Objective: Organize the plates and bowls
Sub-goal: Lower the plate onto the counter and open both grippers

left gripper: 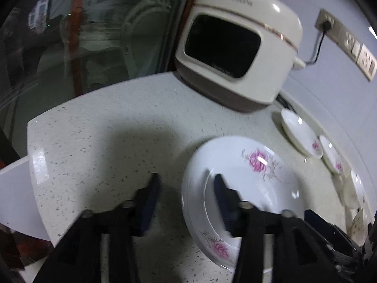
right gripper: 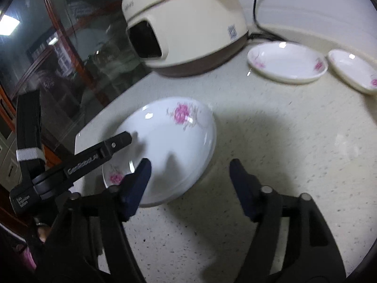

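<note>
Big plate (right gripper: 169, 141): white with pink flowers, lying flat on the speckled worktop (right gripper: 282, 165), in front of the cooker (right gripper: 188, 28).
Left gripper (left gripper: 186, 184): tilts down; fingers apart, one over the plate's rim, one over the worktop, nothing clamped.
Right gripper (right gripper: 190, 167): tilts down; fingers apart across the plate's near edge, nothing clamped.
Small dishes (right gripper: 287, 62): two, side by side near the wall.
</note>
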`<state>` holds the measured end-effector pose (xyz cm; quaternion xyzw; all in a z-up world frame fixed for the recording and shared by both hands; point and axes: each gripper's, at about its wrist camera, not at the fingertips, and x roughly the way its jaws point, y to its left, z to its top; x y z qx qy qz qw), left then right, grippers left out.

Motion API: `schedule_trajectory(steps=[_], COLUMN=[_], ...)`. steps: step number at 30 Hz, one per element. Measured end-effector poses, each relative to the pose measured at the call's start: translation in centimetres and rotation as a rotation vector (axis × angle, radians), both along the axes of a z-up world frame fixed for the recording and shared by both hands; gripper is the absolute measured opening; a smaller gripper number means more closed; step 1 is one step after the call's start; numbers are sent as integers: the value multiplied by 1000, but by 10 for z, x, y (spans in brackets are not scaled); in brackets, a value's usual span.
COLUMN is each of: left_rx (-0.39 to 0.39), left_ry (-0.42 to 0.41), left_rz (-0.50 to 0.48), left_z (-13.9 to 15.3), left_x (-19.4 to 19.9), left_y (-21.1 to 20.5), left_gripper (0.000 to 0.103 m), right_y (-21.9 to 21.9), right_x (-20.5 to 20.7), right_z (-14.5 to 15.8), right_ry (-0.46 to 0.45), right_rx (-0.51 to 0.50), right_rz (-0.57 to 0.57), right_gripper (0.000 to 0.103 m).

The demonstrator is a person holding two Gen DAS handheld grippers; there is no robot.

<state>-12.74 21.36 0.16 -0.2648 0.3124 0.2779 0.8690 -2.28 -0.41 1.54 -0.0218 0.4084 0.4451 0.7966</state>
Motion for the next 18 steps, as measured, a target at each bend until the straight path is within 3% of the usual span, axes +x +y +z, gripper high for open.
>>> schedule_trajectory(steps=[3,4,6,8,10,11,12,15,18], left_rx=[57,112,194,277,332,342,344,361,395], left_ry=[-86,-141,-196,-249,-295,-300,-297,-267,-266], left_rz=[22,27,18,-25,-133,-191,-231,-372,-416], left_z=[12,21,35,51,67,71,73,70,60], left_x=[-16,-22,-26,-24,-17,-9,-2,20,31], left_y=[-8,-16,-31,-51,-78,-89,-97,-130,-151], left_gripper=[59,60,77,87,92,101,103,103,103], right_y=[-21,-27,-42,-56,-71,-76,-82,-101,-119], right_x=[15,19,28,36,42,45,47,56,66], right_z=[4,5,7,8,9,8,8,8,8], right_ry=[22,28,39,47,54,58,62,56,59], right_rx=[46,59,98,114,125,129,133,144,166], right_rz=[-105,-129,-177,-233,-286,-313,-335,-410,-465], right_gripper=[73,73,73,73,73,73,73,73,73])
